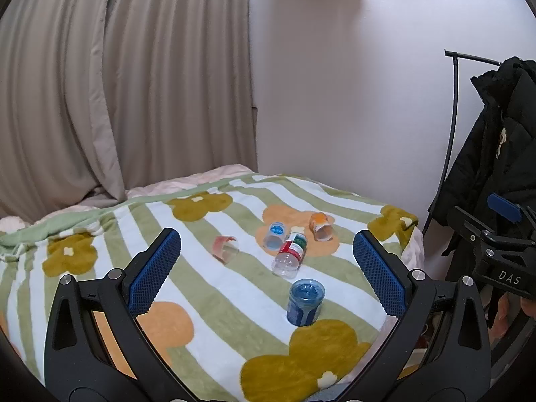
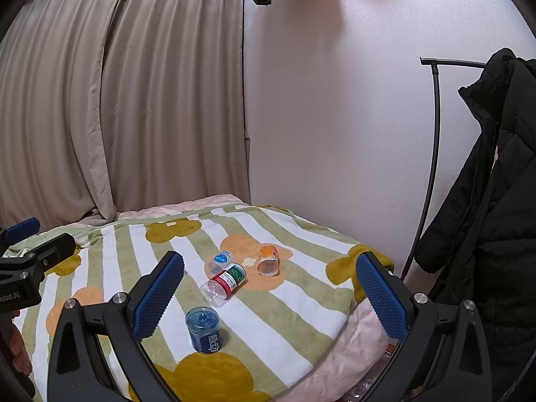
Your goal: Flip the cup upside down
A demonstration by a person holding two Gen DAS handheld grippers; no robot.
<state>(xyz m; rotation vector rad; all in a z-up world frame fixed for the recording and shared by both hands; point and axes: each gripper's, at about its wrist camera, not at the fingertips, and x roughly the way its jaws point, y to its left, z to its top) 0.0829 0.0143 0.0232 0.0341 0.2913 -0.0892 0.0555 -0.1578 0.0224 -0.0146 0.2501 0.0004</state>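
Several small cups lie on a striped flower blanket (image 1: 207, 301) (image 2: 284, 305). A blue cup (image 1: 305, 301) (image 2: 203, 330) stands on end with its moulded base facing up. A red-and-green labelled clear cup (image 1: 290, 255) (image 2: 224, 284), a blue-labelled one (image 1: 275, 235) (image 2: 219, 263) and an orange one (image 1: 321, 226) (image 2: 268, 260) lie on their sides. A pink one (image 1: 225, 248) also lies on its side, seen only in the left wrist view. My left gripper (image 1: 266, 237) and right gripper (image 2: 270, 258) both hover open, short of the cups, holding nothing.
A beige curtain (image 1: 117, 100) hangs behind the bed at the left, beside a white wall (image 2: 335, 134). A black jacket (image 2: 485, 217) hangs on a curved rack (image 2: 432, 167) at the right. The blanket's right edge (image 2: 361, 321) drops off. A hand (image 2: 16, 351) holds the left gripper's handle.
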